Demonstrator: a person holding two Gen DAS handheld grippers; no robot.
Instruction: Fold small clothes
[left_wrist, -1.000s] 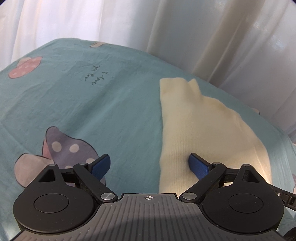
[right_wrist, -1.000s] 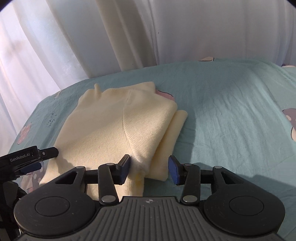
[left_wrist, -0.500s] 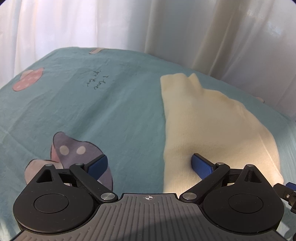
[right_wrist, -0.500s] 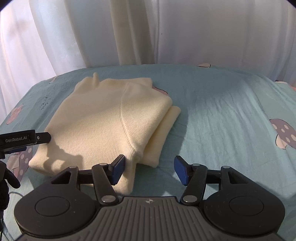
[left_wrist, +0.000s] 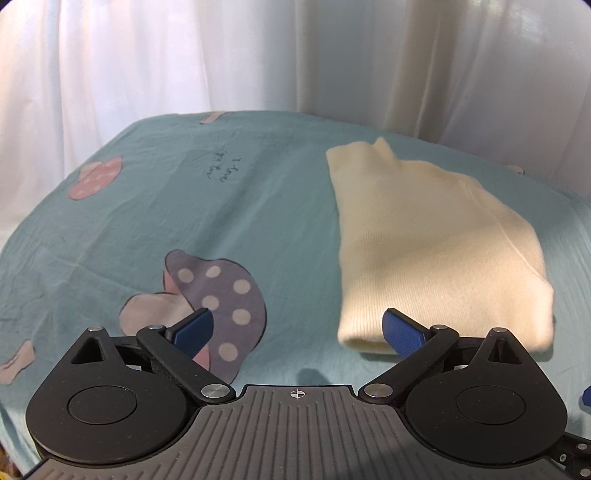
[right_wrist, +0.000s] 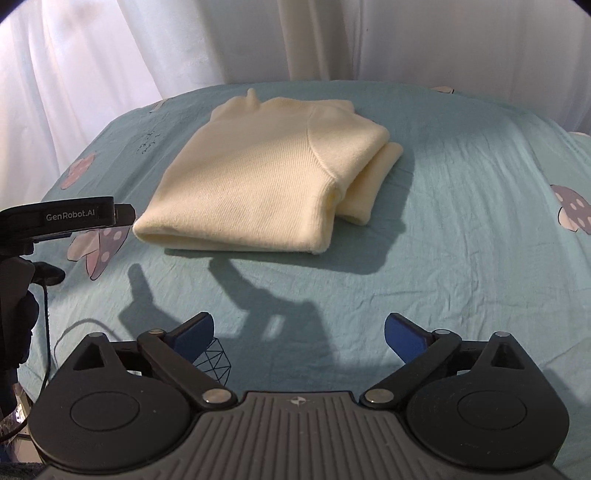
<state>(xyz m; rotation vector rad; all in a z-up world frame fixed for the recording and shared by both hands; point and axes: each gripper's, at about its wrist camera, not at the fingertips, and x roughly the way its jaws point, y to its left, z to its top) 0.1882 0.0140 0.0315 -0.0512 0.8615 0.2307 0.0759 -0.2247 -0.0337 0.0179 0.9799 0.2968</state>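
Both grippers have pulled back from the cream sweater (right_wrist: 266, 181) since a second ago: the right gripper (right_wrist: 299, 338), which then had its fingers close on either side of the sweater's near folded corner, now sits well short of it with bare sheet between, and the left gripper (left_wrist: 297, 330) has drawn back and shifted left, so the sweater's near hem now shows past the right finger.

Judging by how it lies, the fold looks done or nearly so. The sweater rests as a compact rectangle on the teal bed sheet (right_wrist: 461, 229), one sleeve tucked under and peeking out along its right edge, the top layer smooth. What may remain is a final tidy, or setting it aside; no other garment is in view.

Left of the sweater, the left gripper's fingers stand wide apart and hold nothing; its right finger (left_wrist: 402, 332) overlaps the sweater's near left hem in the picture, though contact cannot be told. Nearer than the sweater, the right gripper's fingers are likewise spread wide, empty, touching nothing.
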